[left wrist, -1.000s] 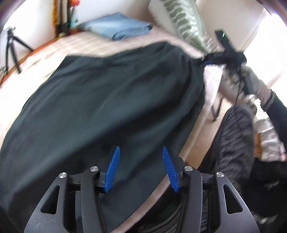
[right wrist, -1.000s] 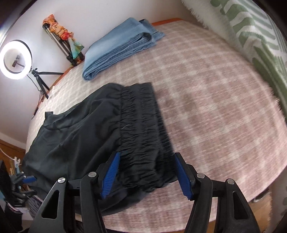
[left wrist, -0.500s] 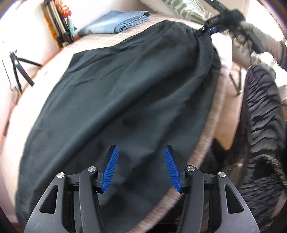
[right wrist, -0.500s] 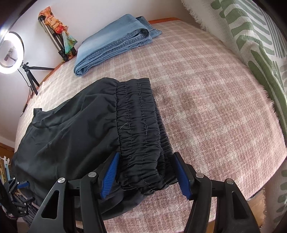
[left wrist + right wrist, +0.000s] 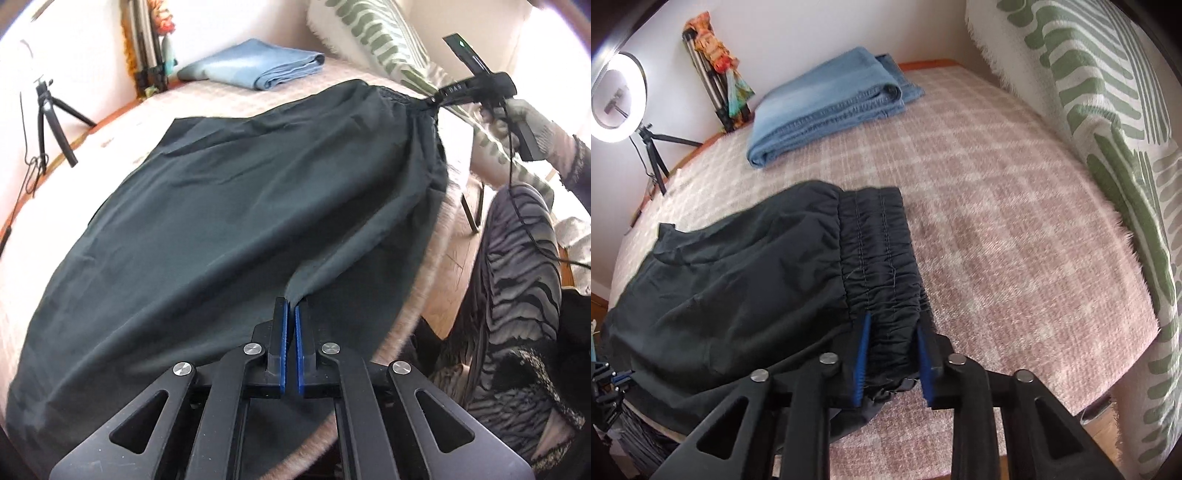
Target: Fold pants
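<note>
Half a second after hanging open above the cloth, the left gripper (image 5: 290,306) is now pressing its blue pads (image 5: 282,343) together on a tented fold of the black pants (image 5: 229,206), lifting a ridge of fabric near the edge of the bed (image 5: 1015,229) that faces the person. The right gripper (image 5: 892,334) has also narrowed from its earlier wide spread and is squeezing the gathered elastic waistband (image 5: 882,251) between its pads, the bunched band filling the gap between them. From the left camera, the same gripper (image 5: 434,101) is showing at the far end of the garment, drawing the waistband corner into a point, with the person's hand (image 5: 517,118) wrapping around its handle.

The pants are lying spread across the pink checked bed cover, legs running toward the left gripper and waist toward the right one, with the near side drooping slightly over the mattress edge. A folded pair of blue jeans (image 5: 827,107) is resting well apart from them at the far side of the bed, close to the wall. A green-and-white patterned blanket (image 5: 1108,122) is standing along the bed's right end. A glowing ring light (image 5: 618,98) on a tripod is shining beside the bed, near a bundle of folded stands (image 5: 716,77) leaning in the corner. The person's striped trouser leg (image 5: 517,280) is showing beside the mattress.
</note>
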`<state>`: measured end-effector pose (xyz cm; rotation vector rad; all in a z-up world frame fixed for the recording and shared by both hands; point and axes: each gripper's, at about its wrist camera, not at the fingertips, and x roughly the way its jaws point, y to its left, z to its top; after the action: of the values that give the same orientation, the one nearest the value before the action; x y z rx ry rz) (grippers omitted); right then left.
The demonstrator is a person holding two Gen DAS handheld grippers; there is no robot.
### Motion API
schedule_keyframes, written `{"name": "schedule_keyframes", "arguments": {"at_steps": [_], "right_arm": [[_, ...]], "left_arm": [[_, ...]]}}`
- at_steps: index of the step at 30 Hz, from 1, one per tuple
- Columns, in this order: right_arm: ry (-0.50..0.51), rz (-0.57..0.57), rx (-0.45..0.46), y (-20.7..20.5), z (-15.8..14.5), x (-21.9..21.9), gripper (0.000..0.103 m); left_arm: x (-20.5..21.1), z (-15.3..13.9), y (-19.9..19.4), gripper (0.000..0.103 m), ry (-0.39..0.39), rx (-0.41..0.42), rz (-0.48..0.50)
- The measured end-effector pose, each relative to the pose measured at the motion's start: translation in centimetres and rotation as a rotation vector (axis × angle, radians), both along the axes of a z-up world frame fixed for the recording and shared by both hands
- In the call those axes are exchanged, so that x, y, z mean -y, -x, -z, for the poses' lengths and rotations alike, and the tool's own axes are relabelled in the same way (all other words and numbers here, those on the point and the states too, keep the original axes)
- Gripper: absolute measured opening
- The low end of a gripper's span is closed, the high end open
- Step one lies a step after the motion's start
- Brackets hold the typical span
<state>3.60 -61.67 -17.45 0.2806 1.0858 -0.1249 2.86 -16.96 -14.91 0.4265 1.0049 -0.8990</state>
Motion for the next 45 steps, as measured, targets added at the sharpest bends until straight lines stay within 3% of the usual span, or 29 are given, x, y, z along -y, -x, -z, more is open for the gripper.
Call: {"name": "schedule_keyframes", "arguments": {"at_steps": [5,10,13,15,16,18,19,24,34,37,42,45], "right_arm": [[-0.033,-0.011,0.057,2.0,-1.5,0.7,0.016],[0.079,-0.033,-0.012,1.7,0.4,-0.4,0.017],[0.133,-0.043,-0.046,1.0,0.5,-0.9,0.025],[0.226,-0.06,-0.041,0.9,-0.5,-1.9,0.043],[0.262,-0.075,-0.021,1.0,-1.1,-2.5,0.047],[0.31,-0.107,0.031,1.1,-2.7,-3.9,0.054],[0.309,-0.119,0.058,1.1,-3.5,-4.5,0.056],[0.233,-0.251,0.168,0.6,-6.5,-9.3,0.058],[0.129,-0.628,0.231,0.2,-7.5,-22.7,0.058],[0.079,-0.721,0.227,0.3,-7.0,-26.1,0.058],[0.021,-0.838,0.186,0.3,-5.4,-30.8,0.056],[0.008,-0.904,0.142,0.6,-3.2,-33.8,0.048]], "left_arm": [[0.0,0.0,1.8,0.002,-0.004,-0.02,0.045],[0.3,1.7,2.3,0.002,-0.017,-0.077,0.051],[0.1,2.3,2.3,0.002,-0.017,-0.103,0.029],[-0.4,1.9,2.4,0.005,0.011,-0.116,0.013],[-0.6,1.6,2.3,0.009,0.015,-0.116,0.001],[-1.4,0.8,2.1,0.028,0.028,-0.122,-0.046],[-2.1,0.3,2.0,0.03,0.05,-0.121,-0.071],[-7.0,-2.1,1.3,0.043,0.142,-0.109,-0.246],[-23.1,-4.1,0.1,0.044,0.253,-0.083,-0.751],[-27.8,-3.8,0.2,0.044,0.226,-0.06,-0.899],[-35.2,-1.8,-0.2,0.044,0.256,-0.132,-1.128],[-38.3,0.0,-0.4,0.044,0.241,-0.171,-1.249]]}}
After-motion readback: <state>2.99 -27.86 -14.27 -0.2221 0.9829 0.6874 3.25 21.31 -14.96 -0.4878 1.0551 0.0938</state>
